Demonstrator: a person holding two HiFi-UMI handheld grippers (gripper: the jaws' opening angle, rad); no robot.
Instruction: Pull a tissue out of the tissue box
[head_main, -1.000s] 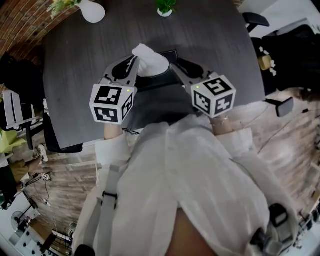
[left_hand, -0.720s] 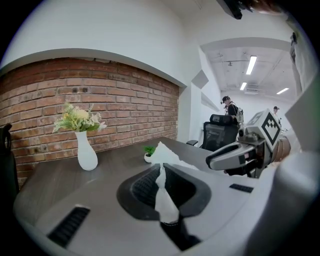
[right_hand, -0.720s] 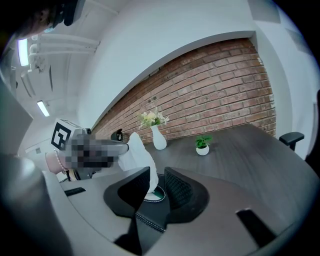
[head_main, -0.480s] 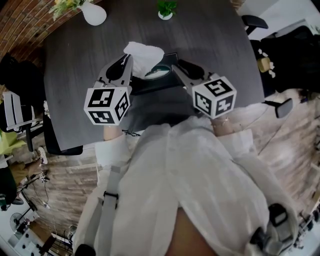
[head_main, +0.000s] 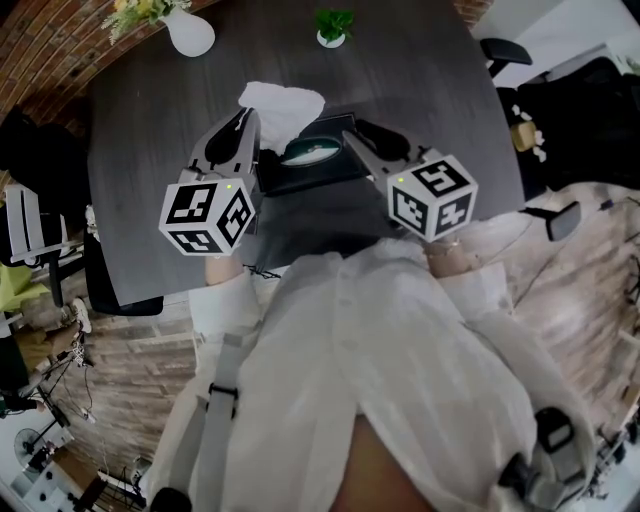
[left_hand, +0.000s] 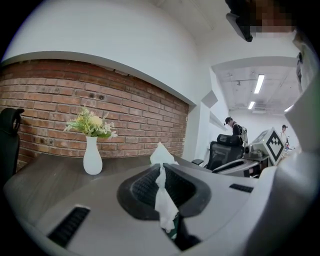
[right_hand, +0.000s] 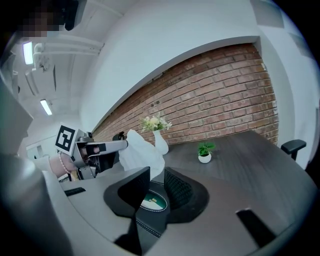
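Note:
A dark tissue box (head_main: 318, 168) lies on the grey table (head_main: 150, 170), and its oval opening (head_main: 312, 152) shows green inside. My left gripper (head_main: 250, 125) hangs above the box's left end, shut on a white tissue (head_main: 283, 106) that has come away from the opening. In the left gripper view the tissue (left_hand: 162, 197) runs pinched between the left gripper's (left_hand: 161, 172) closed jaws. My right gripper (head_main: 352, 132) is at the box's right end. In the right gripper view the tissue box (right_hand: 150, 217) fills the gap between the right gripper's (right_hand: 156, 180) jaws, and the tissue (right_hand: 140, 152) hangs beyond it.
A white vase with flowers (head_main: 188, 30) and a small potted plant (head_main: 332, 28) stand at the table's far edge. Office chairs (head_main: 505, 45) stand around the table, with a brick wall (left_hand: 75, 107) behind it. People stand far off in the left gripper view.
My left gripper rose and drifted left with the tissue, which left the box; the oval opening now shows. The right gripper stayed put.

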